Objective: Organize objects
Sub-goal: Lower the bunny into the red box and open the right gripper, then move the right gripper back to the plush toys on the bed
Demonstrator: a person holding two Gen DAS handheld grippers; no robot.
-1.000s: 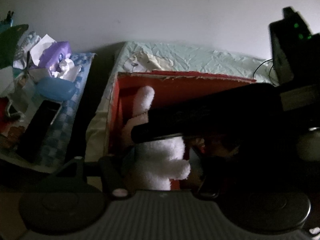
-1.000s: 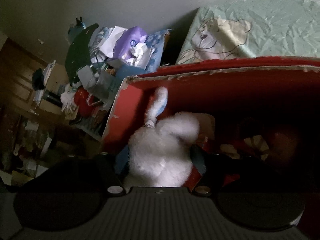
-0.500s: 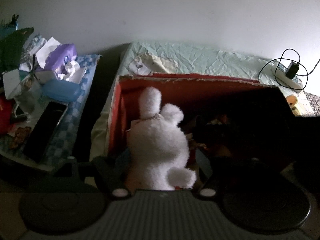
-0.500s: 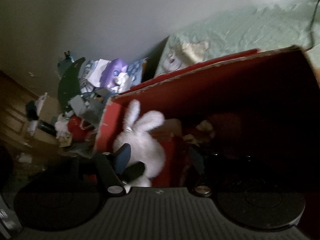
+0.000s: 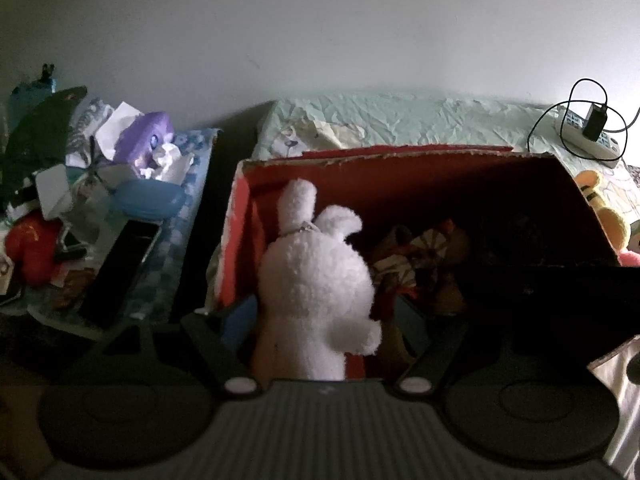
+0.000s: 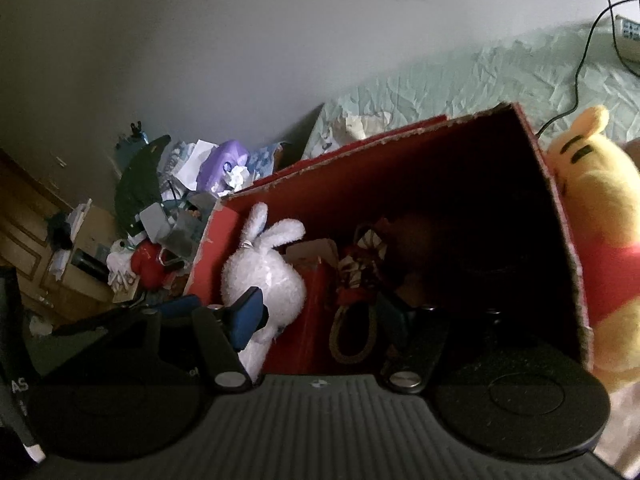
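Though dim, white plush rabbit [image 5: 316, 280] upright.

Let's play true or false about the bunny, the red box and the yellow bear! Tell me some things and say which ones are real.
1. The white bunny is in the red box. True.
2. The yellow bear sits inside the box with the bunny. False: it is outside, against the box's right wall.
3. The bunny is at the left end of the box. True.
4. The box is blue. False: it is red cardboard.
5. The right gripper is squeezing the yellow bear. False: its fingers are spread apart over the box and hold nothing.
6. A black cable lies on the pale green bedsheet behind the box. True.
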